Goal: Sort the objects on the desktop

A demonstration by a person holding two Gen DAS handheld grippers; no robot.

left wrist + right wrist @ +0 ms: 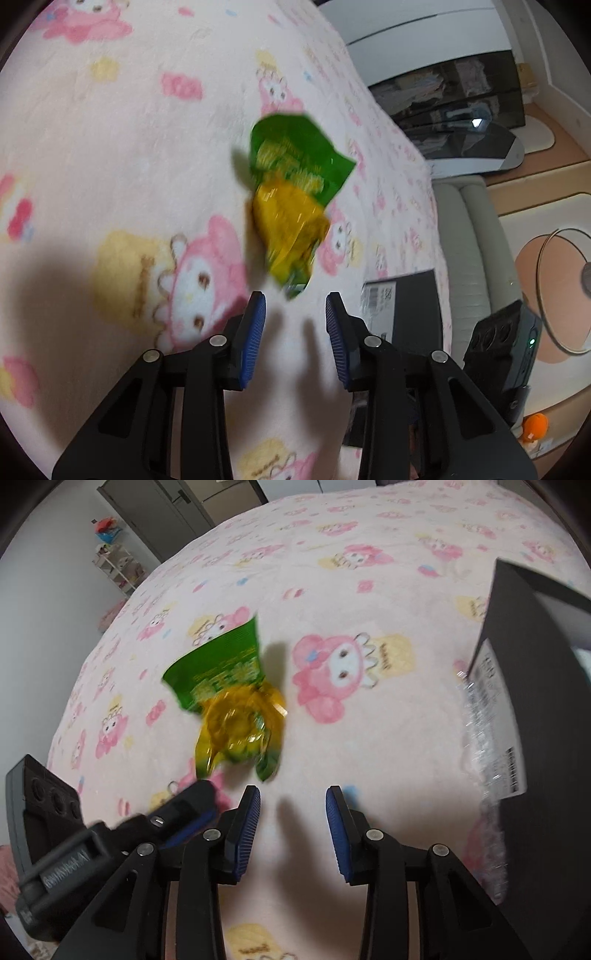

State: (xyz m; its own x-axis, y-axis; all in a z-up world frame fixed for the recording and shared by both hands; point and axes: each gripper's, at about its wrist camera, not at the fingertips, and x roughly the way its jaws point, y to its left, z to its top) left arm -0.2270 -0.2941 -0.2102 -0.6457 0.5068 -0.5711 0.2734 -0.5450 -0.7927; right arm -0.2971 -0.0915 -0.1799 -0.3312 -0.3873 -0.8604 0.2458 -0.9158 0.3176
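A crumpled green and yellow snack packet (291, 199) lies on the pink cartoon-print blanket (129, 166). My left gripper (295, 321) is open and empty, its blue pads just short of the packet's near end. In the right wrist view the same packet (236, 698) lies ahead and left of my right gripper (293, 819), which is open and empty. The left gripper (184, 812) shows there at the lower left, close to the packet's near end. A black box (535, 716) with a white label stands at the right.
The black box also shows in the left wrist view (402, 306) at the blanket's right edge. Beyond that edge are a grey cushion (469, 251), a black glass cabinet (461, 96) and a round wire stand (561, 288). A shelf rack (118, 568) stands far left.
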